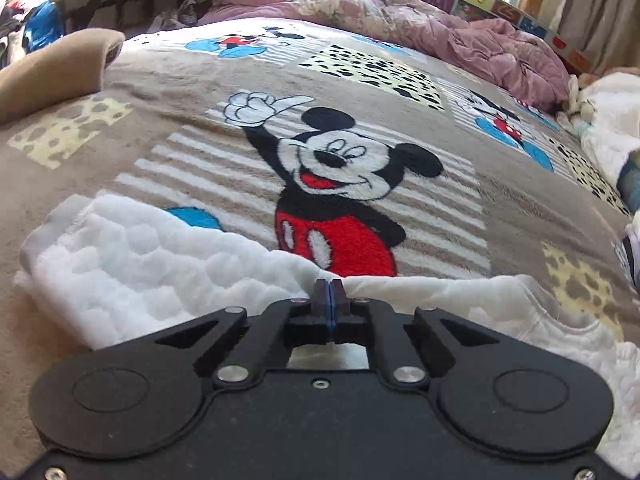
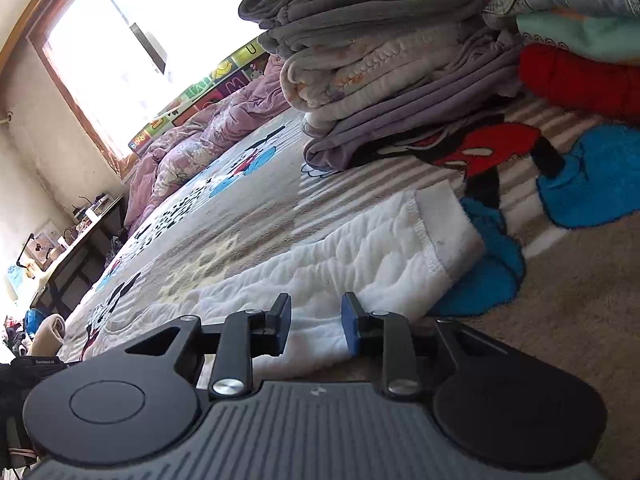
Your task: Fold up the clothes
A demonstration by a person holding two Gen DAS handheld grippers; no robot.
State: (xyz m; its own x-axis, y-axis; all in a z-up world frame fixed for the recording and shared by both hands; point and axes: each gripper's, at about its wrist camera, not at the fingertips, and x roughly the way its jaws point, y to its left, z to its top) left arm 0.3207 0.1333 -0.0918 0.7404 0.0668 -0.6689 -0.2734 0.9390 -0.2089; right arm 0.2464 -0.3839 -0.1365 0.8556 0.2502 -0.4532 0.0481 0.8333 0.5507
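Fingers of the left gripper [image 1: 329,286] are pinching shut on the far edge of the white quilted garment [image 1: 132,264], which is lying flat on the cartoon blanket [image 1: 240,92] near a stack of folded clothes [image 2: 384,60]. Those of the right gripper [image 2: 316,322] are standing apart over the same cloth, gripping nothing. A fold seems to be starting; next, the right likely needs its own pinch.
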